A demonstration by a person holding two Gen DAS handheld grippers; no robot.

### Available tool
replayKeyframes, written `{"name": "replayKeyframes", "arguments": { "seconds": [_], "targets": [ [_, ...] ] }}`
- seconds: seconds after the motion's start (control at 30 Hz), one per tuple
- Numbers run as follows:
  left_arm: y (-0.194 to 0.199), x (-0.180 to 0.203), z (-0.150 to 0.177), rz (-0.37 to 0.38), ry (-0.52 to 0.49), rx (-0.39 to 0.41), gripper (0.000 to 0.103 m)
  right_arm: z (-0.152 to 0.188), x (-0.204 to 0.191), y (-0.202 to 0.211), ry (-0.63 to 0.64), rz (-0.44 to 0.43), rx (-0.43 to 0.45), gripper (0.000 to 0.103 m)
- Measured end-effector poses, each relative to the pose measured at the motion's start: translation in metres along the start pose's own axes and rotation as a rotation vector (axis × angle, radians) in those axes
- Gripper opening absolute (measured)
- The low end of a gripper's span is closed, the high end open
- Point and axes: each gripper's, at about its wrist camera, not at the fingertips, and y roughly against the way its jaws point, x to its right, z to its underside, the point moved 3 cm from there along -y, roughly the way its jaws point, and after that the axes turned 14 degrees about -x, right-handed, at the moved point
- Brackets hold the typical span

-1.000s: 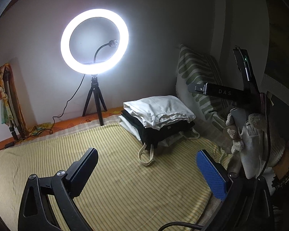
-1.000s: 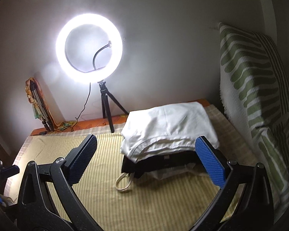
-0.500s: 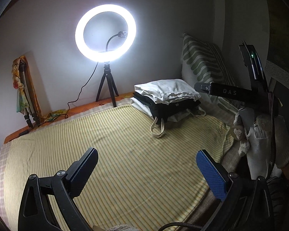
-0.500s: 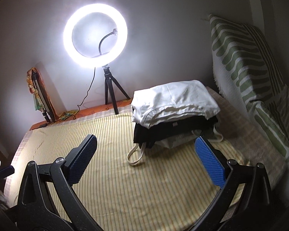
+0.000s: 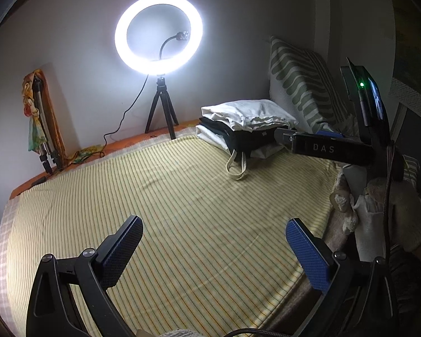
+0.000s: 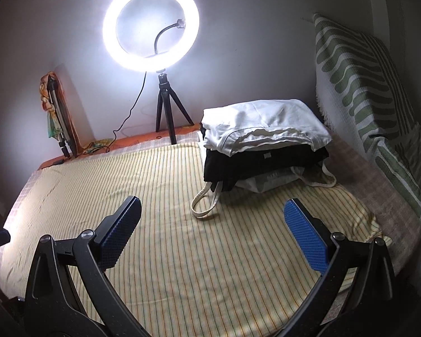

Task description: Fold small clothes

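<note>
While both grippers hung over the bare striped sheet [image 6: 160, 196], neither held cloth: your left gripper [image 5: 213, 250] and your right gripper [image 6: 212, 234] each stood wide apart, blue pads empty.

The stack [image 6: 263, 146] of folded clothes sat at the far right of the bed, close to the green-striped pillow [image 6: 359, 84]. White garment on top, black one under it, a pale piece at the bottom with a strap loop [image 6: 203, 202] trailing toward you.

Seen from the right gripper, the stack lay ahead and slightly right, its long axis running across the view. Seen from the left gripper, the stack [image 5: 247, 125] lay well ahead and to the right, with the right gripper's body between. Judgement: the right hand was nearer.

No unfolded garment showed on the sheet in either view; whether more remained to fold could not be told.
</note>
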Motion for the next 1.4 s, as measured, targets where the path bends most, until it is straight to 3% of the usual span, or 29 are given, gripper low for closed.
{"name": "replayKeyframes", "arguments": {
  "seconds": [1.4],
  "targets": [
    [-0.009, 0.005, 0.003, -0.009, 0.000, -0.021, 0.103, 0.001, 0.017, -0.012, -0.115, -0.066, -0.028, 0.103]
  ]
}}
